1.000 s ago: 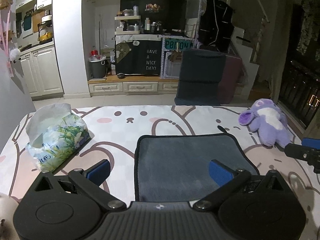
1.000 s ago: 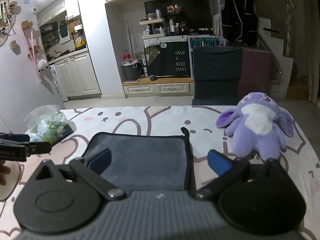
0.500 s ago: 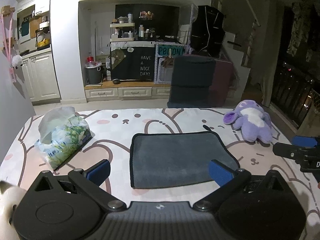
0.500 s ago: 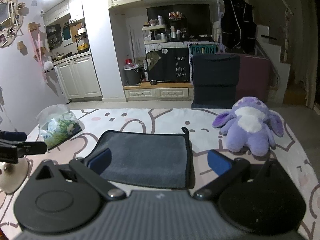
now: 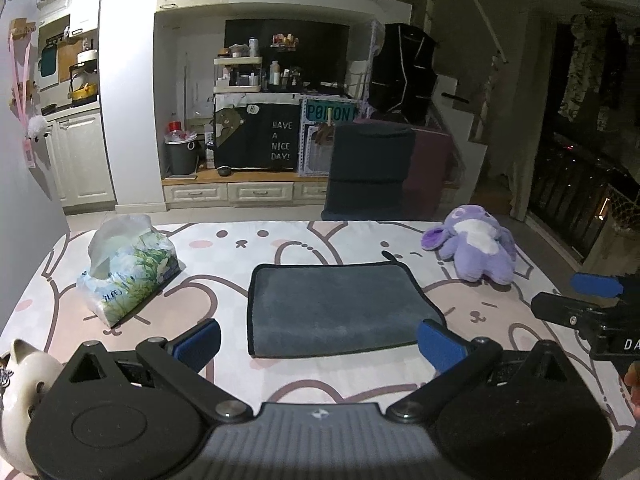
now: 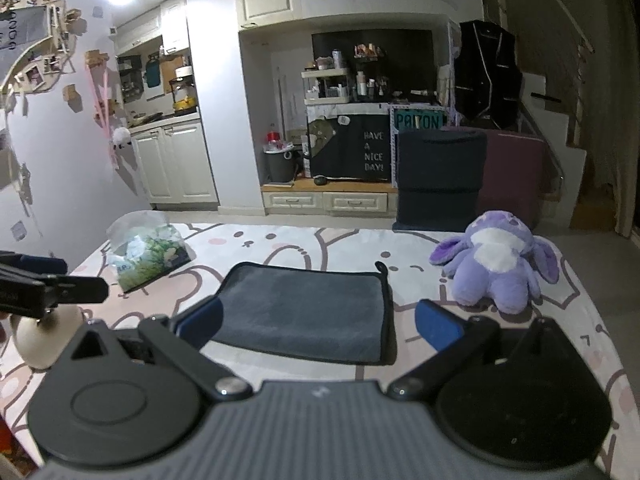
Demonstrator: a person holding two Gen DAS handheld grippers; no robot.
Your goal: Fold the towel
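A dark grey towel (image 5: pixel 336 308) with black edging lies folded and flat in the middle of the table; it also shows in the right wrist view (image 6: pixel 304 312). My left gripper (image 5: pixel 320 340) is open and empty, held back from the towel's near edge. My right gripper (image 6: pixel 320 322) is open and empty, above the towel's near right part. The right gripper's fingers (image 5: pixel 576 312) show at the right edge of the left wrist view, and the left gripper's fingers (image 6: pixel 76 290) at the left edge of the right wrist view.
A tissue pack (image 5: pixel 128 268) lies at the table's left, also seen in the right wrist view (image 6: pixel 148 256). A purple plush toy (image 5: pixel 476 244) sits at the right (image 6: pixel 500 260). A white cat-shaped object (image 5: pixel 20 392) stands at the near left. The cartoon-print tablecloth (image 5: pixel 280 248) covers the table.
Both grippers have pulled back and up from the towel, still open. The towel lies where it was and now looks smaller and farther away.
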